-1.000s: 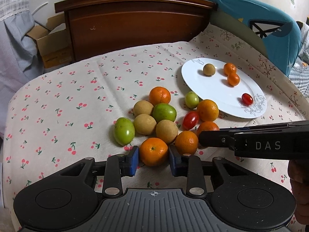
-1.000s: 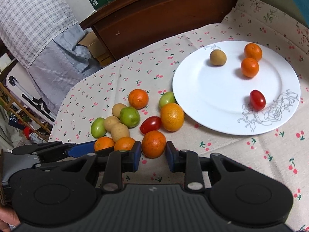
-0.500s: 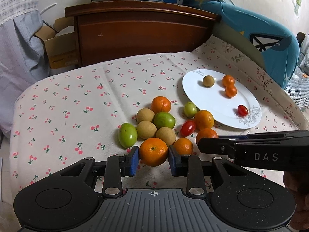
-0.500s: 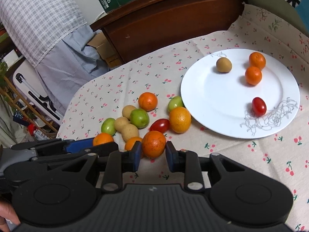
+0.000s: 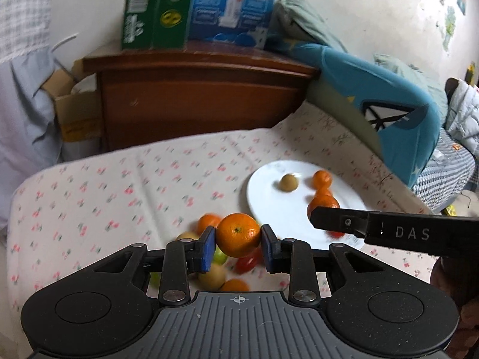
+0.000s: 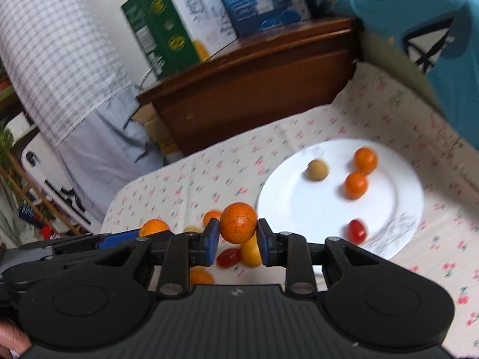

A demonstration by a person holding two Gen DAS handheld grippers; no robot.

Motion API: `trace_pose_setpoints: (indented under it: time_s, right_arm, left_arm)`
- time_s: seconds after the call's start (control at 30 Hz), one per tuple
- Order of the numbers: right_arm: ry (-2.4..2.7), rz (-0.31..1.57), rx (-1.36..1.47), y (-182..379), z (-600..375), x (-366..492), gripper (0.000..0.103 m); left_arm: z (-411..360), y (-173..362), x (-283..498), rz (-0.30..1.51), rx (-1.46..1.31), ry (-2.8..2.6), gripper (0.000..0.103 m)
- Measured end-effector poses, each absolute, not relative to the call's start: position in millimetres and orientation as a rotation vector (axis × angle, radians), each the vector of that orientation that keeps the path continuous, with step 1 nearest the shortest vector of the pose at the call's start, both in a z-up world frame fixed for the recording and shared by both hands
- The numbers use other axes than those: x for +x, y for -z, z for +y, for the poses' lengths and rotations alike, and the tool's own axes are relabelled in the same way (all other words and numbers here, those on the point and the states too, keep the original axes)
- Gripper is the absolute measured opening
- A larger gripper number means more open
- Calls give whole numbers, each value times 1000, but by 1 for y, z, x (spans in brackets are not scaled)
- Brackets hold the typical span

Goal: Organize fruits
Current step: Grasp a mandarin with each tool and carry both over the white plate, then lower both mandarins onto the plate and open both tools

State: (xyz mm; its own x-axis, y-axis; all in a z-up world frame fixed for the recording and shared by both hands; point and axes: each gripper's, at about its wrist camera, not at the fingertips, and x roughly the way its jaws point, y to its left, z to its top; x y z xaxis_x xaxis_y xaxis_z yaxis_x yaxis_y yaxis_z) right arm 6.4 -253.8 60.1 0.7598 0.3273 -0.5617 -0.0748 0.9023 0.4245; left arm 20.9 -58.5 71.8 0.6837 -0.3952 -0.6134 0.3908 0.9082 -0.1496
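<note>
Both grippers lifted since the earlier frames, each carrying its fruit up off the cloth. Left gripper (image 5: pixel 238 240) — blue pads clamped on a dimpled tangerine (image 5: pixel 238 234), held above the loose fruit pile (image 5: pixel 223 272). Right gripper (image 6: pixel 235 237) — pads clenched on a rough-skinned orange (image 6: pixel 238 223), clear of the cloth, near the white plate (image 6: pixel 398 209) rim. Plate: glossy, round, holding two small tangerines, one tan fruit and one cherry tomato (image 6: pixel 357 229), with bare room in its centre. Tablecloth (image 5: pixel 119 185): pale, cherry-printed, open at left. Wooden headboard (image 5: pixel 194 101) behind.
</note>
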Motion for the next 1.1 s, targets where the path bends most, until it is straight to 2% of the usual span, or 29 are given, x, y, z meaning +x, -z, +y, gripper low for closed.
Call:
trace_pose_setpoints:
  time_s: [0.37, 1.1]
  right_arm:
    - [-152, 674, 386, -74, -292, 22, 27]
    - [76, 855, 588, -26, -340, 51, 27]
  left_arm:
    - [-94, -76, 45, 705, -12, 502, 29]
    - [-155, -32, 87, 842, 30, 600, 30]
